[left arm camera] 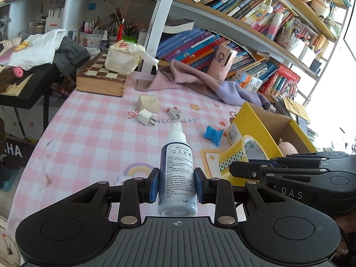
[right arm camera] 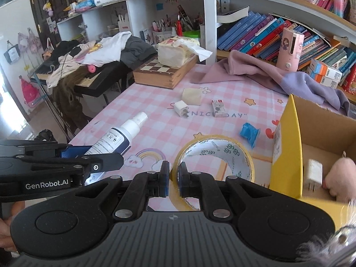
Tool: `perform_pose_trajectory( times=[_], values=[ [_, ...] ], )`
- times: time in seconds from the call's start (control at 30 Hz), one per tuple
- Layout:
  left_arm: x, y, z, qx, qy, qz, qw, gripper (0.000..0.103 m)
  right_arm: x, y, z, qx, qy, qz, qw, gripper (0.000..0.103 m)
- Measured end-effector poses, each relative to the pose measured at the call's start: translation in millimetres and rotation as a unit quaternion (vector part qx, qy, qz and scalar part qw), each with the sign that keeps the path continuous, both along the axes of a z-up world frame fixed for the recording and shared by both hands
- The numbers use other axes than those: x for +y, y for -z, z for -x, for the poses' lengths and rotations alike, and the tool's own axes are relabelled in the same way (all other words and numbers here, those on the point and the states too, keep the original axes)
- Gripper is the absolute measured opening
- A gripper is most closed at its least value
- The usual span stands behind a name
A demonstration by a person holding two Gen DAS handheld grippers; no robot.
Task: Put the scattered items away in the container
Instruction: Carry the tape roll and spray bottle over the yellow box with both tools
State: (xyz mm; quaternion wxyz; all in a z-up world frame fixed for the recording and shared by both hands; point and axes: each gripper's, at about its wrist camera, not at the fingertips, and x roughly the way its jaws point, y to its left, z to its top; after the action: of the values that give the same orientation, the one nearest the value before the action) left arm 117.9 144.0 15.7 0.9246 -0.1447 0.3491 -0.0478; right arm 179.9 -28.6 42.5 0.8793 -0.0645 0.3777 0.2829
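Observation:
My left gripper is shut on a white and blue spray bottle, held above the pink checked tablecloth; the bottle also shows in the right wrist view. My right gripper is shut on the rim of a yellow tape roll, also seen in the left wrist view. The yellow cardboard box stands at the right, holding a white charger and a pink plush toy. On the cloth lie a white plug, a cream block, a small card box and a blue wrapper.
A wooden chess box with a tissue pack on it sits at the back left. A pink and purple cloth lies at the back by the bookshelf. A pink cylinder stands there. A keyboard stand with clothes is left of the table.

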Motion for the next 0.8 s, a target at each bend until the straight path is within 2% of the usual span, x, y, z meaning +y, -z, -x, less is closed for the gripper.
perform_pose_trajectory(
  times=[0.23, 0.47, 0.8],
  values=[
    [-11, 3, 50, 0.007, 0.006, 0.018, 0.9998, 0.031, -15, 5, 57, 0.005, 0.007, -0.002, 1.0, 0.008],
    [-20, -2, 92, -0.002, 0.019, 0.016, 0.9997, 0.031, -34, 4, 110, -0.001, 0.031, -0.011, 0.999, 0.008],
    [-39, -6, 114, -0.007, 0.052, 0.03, 0.9981, 0.031, -56, -4, 146, -0.006, 0.067, -0.007, 0.998, 0.008]
  ],
)
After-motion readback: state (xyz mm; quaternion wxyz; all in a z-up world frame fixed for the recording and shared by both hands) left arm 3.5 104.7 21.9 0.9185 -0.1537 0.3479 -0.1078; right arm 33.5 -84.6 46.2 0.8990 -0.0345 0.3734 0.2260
